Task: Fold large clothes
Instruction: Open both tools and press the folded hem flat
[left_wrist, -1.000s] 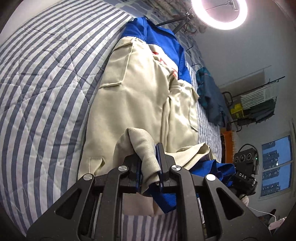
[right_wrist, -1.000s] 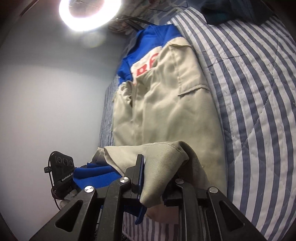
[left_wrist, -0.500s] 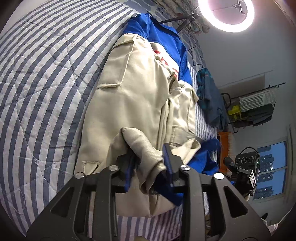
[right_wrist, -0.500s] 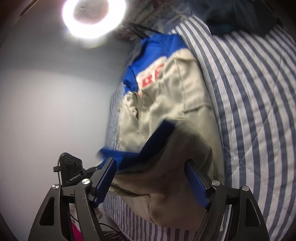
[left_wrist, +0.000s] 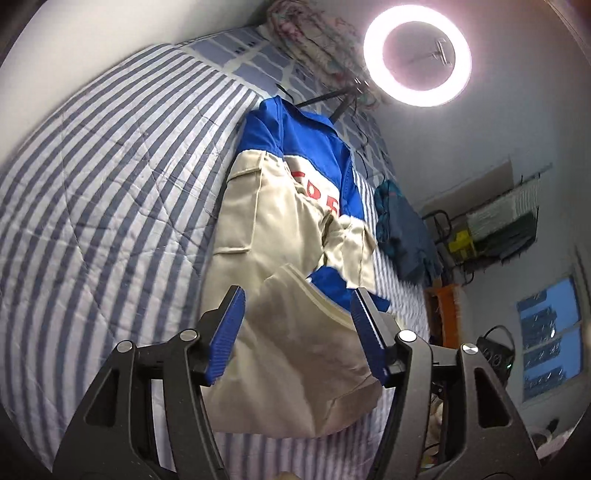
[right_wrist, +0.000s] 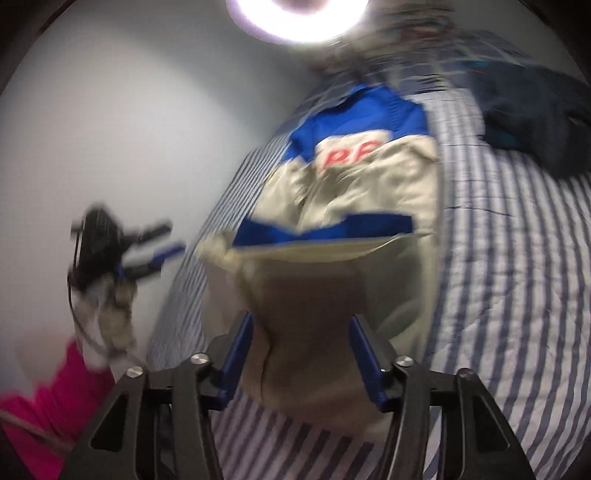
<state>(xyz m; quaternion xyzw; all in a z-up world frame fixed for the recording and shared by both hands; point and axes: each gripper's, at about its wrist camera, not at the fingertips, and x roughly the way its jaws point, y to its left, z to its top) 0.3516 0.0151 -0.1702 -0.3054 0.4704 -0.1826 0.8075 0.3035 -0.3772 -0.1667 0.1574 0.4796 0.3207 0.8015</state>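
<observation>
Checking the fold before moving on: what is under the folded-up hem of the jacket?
The hem flap lies on the jacket body, blue lining showing at its edge. The jacket rests on the striped quilt. Whatever lies beneath the flap is covered.

I read this as home bedroom: bed with blue-and-white striped quilt (left_wrist: 110, 206), floral pillow (left_wrist: 314, 40) at head, glowing ring light (left_wrist: 417, 55), dark blue garment heap (left_wrist: 402, 236), cluttered wire wall rack (left_wrist: 506, 221), night window (left_wrist: 550, 332).
</observation>
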